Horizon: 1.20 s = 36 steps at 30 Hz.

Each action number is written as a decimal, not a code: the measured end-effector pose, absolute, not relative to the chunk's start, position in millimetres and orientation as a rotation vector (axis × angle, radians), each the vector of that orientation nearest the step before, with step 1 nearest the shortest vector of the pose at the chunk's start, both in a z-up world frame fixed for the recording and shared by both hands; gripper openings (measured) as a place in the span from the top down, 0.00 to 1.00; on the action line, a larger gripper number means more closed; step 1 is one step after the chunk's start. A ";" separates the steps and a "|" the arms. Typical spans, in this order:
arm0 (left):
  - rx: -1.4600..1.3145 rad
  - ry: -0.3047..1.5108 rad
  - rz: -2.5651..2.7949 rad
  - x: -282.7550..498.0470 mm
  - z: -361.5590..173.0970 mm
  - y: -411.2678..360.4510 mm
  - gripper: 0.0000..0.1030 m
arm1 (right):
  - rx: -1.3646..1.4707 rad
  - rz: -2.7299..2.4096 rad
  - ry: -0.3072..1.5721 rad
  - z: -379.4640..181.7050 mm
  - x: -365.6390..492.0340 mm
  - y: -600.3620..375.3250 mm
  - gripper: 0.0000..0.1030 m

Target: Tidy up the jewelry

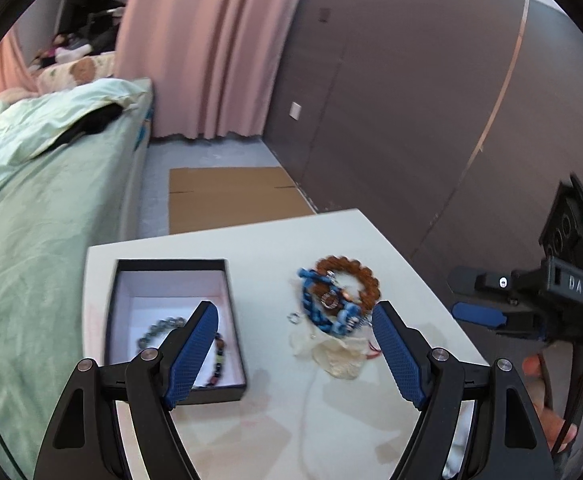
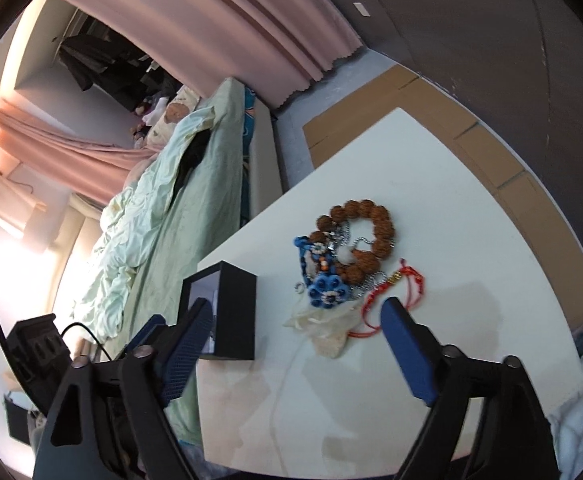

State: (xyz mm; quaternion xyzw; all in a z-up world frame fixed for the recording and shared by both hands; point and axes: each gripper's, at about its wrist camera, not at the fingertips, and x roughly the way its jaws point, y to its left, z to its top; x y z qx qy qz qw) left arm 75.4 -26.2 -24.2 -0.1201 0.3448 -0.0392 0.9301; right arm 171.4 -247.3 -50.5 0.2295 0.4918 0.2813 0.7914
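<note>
A black box (image 1: 171,265) with a white inside stands on the white table (image 1: 291,420), and a dark bead bracelet (image 1: 163,326) lies in it. To its right is a pile: a brown bead bracelet (image 1: 367,280) (image 2: 379,220), a blue beaded piece (image 1: 315,312) (image 2: 327,288), a red cord (image 2: 407,284), a small ring (image 1: 294,319) and a cream pouch (image 1: 339,356) (image 2: 327,332). My left gripper (image 1: 295,312) hovers open in front of box and pile, holding nothing. My right gripper (image 2: 297,304) (image 1: 471,298) is open and empty, just short of the pile.
The table's (image 2: 451,200) left edge borders a bed with a green cover (image 1: 31,208). Flat cardboard (image 1: 231,196) lies on the floor beyond the far edge, under a pink curtain (image 1: 211,48). A dark wall (image 1: 411,100) runs along the right. A person's hand (image 1: 547,392) grips the right tool.
</note>
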 end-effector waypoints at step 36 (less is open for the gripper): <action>-0.011 0.926 -0.186 131.6 -102.3 -110.4 0.64 | 0.438 0.434 1.165 -69.8 185.8 -291.1 0.14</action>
